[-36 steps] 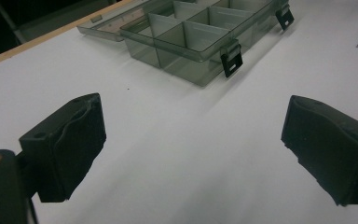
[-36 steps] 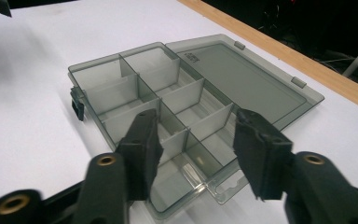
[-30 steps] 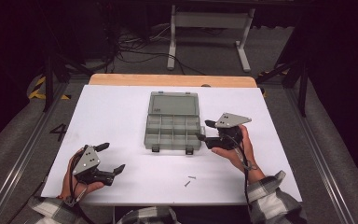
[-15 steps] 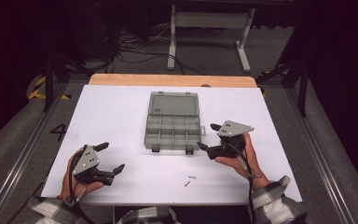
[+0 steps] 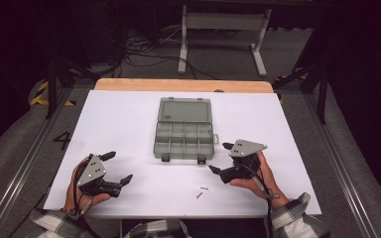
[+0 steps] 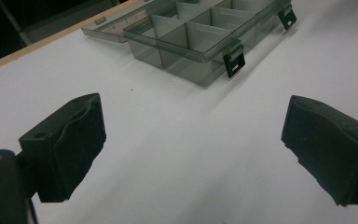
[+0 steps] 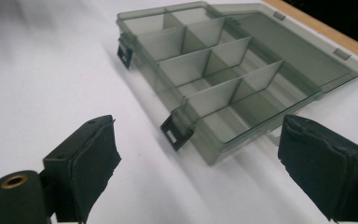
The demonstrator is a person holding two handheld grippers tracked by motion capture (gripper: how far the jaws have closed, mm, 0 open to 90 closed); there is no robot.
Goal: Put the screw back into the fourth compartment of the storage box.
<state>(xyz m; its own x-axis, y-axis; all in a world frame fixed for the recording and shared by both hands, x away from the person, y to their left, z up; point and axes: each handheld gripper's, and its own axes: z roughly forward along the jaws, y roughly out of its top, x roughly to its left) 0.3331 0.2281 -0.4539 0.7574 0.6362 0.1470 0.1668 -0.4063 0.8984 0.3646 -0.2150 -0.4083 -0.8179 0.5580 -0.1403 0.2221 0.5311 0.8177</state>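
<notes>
One open box [image 5: 183, 135] lay mid-table, its lid flat behind its compartments. Two screws [image 5: 202, 191] lay just in front of it, nearer its right latch. The right gripper [image 5: 219, 158], jaws just opened wide and empty, hovered beside the box's right front corner; the left gripper [image 5: 118, 166], also spread and empty, waited left of it. Picking a screw would likely need a low, slow pinch.

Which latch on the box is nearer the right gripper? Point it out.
The latch at the box's front right corner; the other latch sits at the front left corner, farther from the right gripper.
</notes>
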